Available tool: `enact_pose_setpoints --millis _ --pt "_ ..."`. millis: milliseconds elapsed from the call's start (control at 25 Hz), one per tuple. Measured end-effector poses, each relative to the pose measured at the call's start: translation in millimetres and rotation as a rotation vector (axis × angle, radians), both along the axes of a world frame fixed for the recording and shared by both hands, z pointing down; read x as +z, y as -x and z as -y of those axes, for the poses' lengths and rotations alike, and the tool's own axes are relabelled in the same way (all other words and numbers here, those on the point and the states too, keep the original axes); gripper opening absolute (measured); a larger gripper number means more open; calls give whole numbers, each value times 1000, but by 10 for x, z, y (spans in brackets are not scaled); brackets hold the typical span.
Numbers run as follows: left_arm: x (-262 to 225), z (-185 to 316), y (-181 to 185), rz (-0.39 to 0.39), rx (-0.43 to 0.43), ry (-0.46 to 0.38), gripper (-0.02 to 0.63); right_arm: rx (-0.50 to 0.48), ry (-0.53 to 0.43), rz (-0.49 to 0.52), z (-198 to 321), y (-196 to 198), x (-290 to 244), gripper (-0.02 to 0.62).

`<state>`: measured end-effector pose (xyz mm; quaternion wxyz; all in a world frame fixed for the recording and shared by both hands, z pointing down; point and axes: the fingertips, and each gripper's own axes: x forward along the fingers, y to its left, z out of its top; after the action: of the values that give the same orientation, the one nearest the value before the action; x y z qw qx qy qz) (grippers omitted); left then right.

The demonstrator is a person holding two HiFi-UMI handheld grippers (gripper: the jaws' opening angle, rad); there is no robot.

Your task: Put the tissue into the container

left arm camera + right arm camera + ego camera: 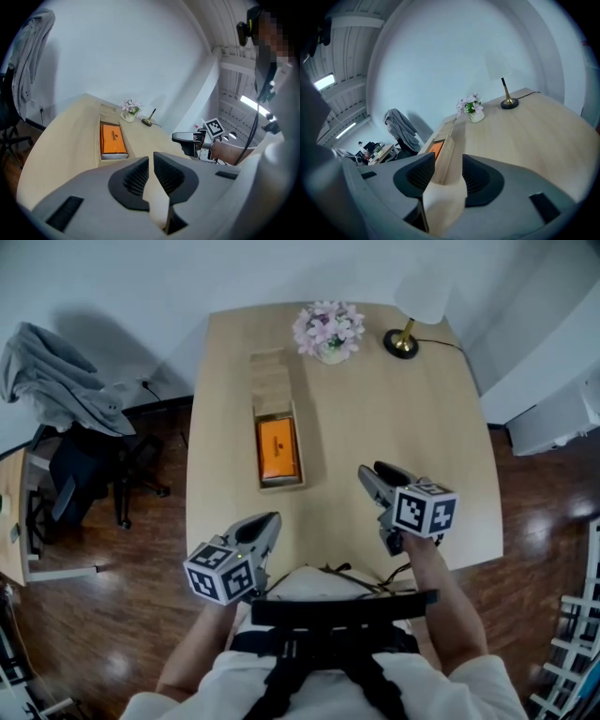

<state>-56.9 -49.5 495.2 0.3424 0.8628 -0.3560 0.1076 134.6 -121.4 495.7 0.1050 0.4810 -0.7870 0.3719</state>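
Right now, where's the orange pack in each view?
Head view: orange pack, just left of centre, mid-height.
Left gripper view: orange pack, left of centre, a little below mid-height.
Right gripper view: only a sliver of the pack, left of centre, below mid-height.
Shared landmark: the flowers, beyond the pack in every view.

A pale wooden counter [403, 446] stands against a white wall [141, 277] on a dark plank floor [112, 615]. Beside it a black office chair [80, 470] carries a grey garment [56, 381]. A brass-footed lamp [401, 343] and potted flowers [328, 331] sit at the counter's far edge; white shelving [572, 652] stands at right.
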Motion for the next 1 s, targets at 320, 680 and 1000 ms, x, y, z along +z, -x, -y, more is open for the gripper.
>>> enact_pose_setpoints --millis 320,680,1000 --pt "-59 -34 -211 -13 22 1 6 13 14 68 -238 -191 -62 152" --pt "-124 -106 -397 -13 60 2 5 3 48 115 -462 -246 9 107" --pt "-51 -212 -540 29 114 15 5 -1 1 73 -443 -311 -52 47"
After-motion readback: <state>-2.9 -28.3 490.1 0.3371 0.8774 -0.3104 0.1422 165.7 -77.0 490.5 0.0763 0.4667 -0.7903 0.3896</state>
